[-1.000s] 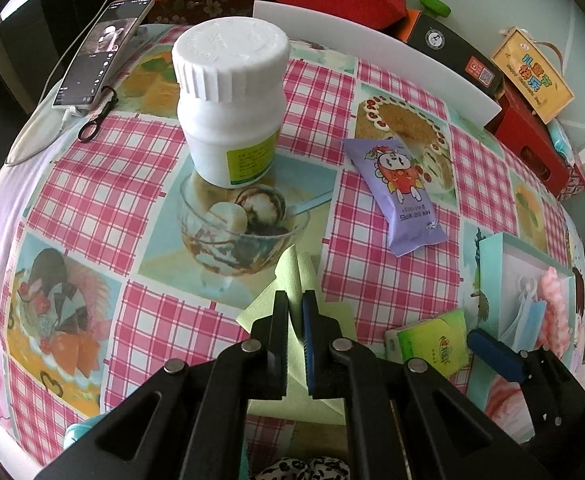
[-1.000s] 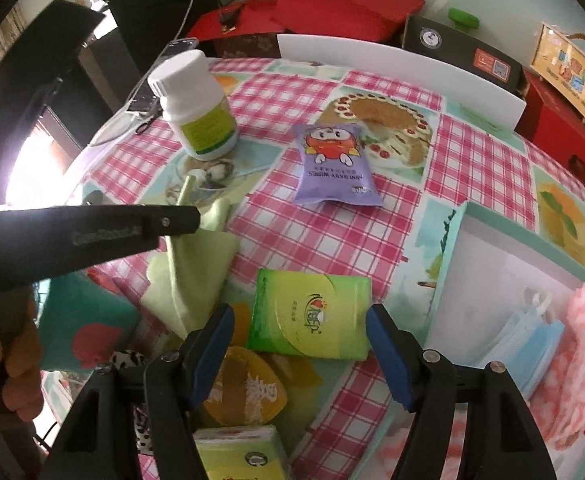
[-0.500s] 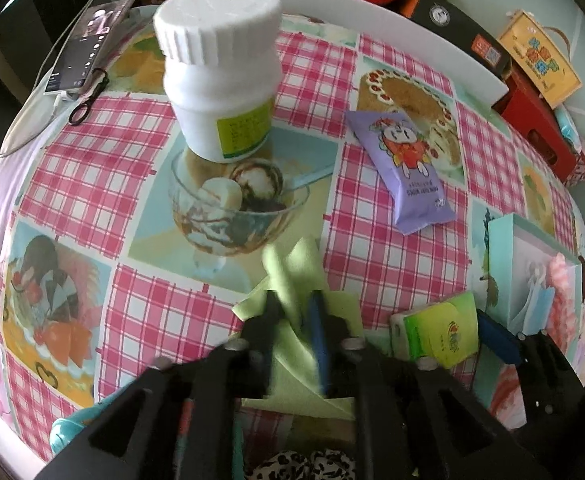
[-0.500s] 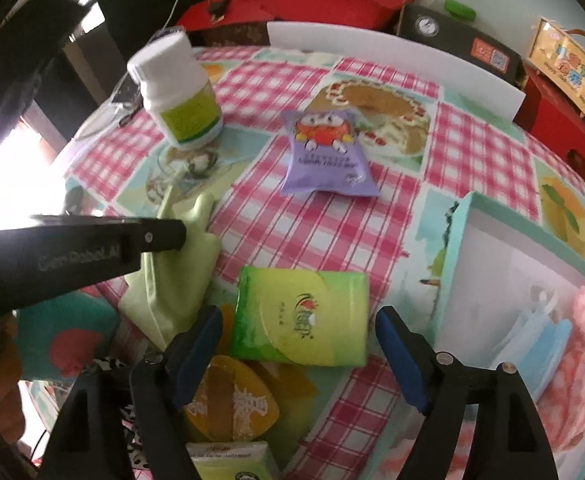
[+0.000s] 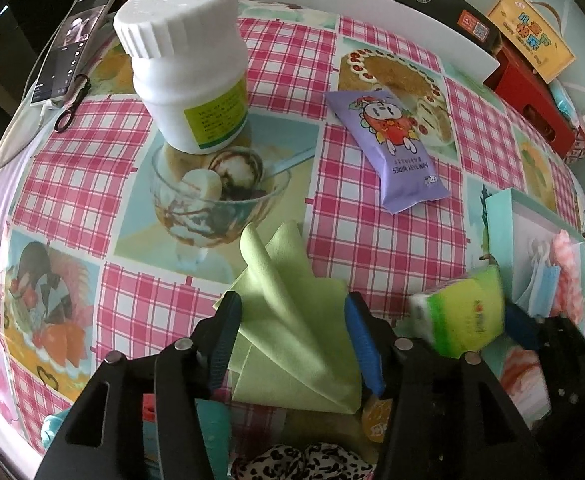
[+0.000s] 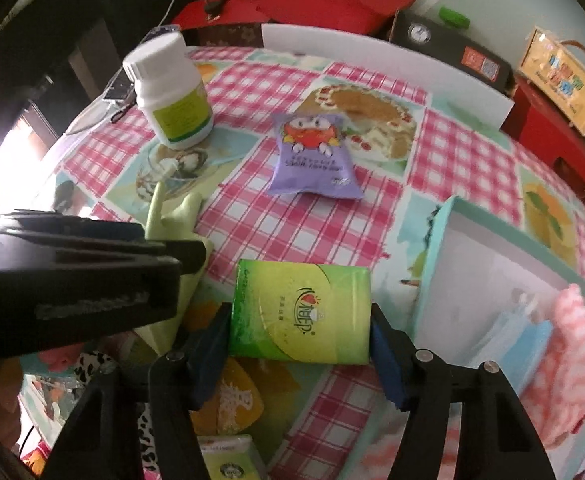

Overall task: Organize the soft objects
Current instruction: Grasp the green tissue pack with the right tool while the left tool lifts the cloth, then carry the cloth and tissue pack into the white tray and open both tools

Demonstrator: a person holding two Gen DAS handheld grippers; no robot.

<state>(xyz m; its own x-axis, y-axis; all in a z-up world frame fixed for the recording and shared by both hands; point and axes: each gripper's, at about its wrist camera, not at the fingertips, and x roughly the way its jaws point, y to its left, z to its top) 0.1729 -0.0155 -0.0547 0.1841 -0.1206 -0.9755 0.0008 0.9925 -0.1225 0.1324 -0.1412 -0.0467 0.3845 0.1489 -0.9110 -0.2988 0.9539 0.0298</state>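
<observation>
A light green cloth (image 5: pixel 292 320) lies crumpled on the checked tablecloth between the spread fingers of my left gripper (image 5: pixel 292 344), which is open around it. My right gripper (image 6: pixel 300 344) is shut on a green tissue pack (image 6: pixel 300 312), with a pad on each side; the pack also shows in the left wrist view (image 5: pixel 464 312). A purple wipes packet (image 5: pixel 392 148) lies flat further back. The teal box (image 6: pixel 436 256) at the right holds a blue face mask (image 6: pixel 528 332) and a pink fluffy cloth (image 6: pixel 572 328).
A white pill bottle (image 5: pixel 188 64) stands at the back left, with a phone (image 5: pixel 72 44) beyond it. Orange packets (image 6: pixel 228 404), another green pack (image 6: pixel 228 460) and a leopard-print item (image 5: pixel 304 464) lie near the front edge. Red and black boxes (image 6: pixel 452 48) stand behind the table.
My left gripper has opened and let go of the green cloth, which now lies on the table. My right gripper has closed onto the green tissue pack.
</observation>
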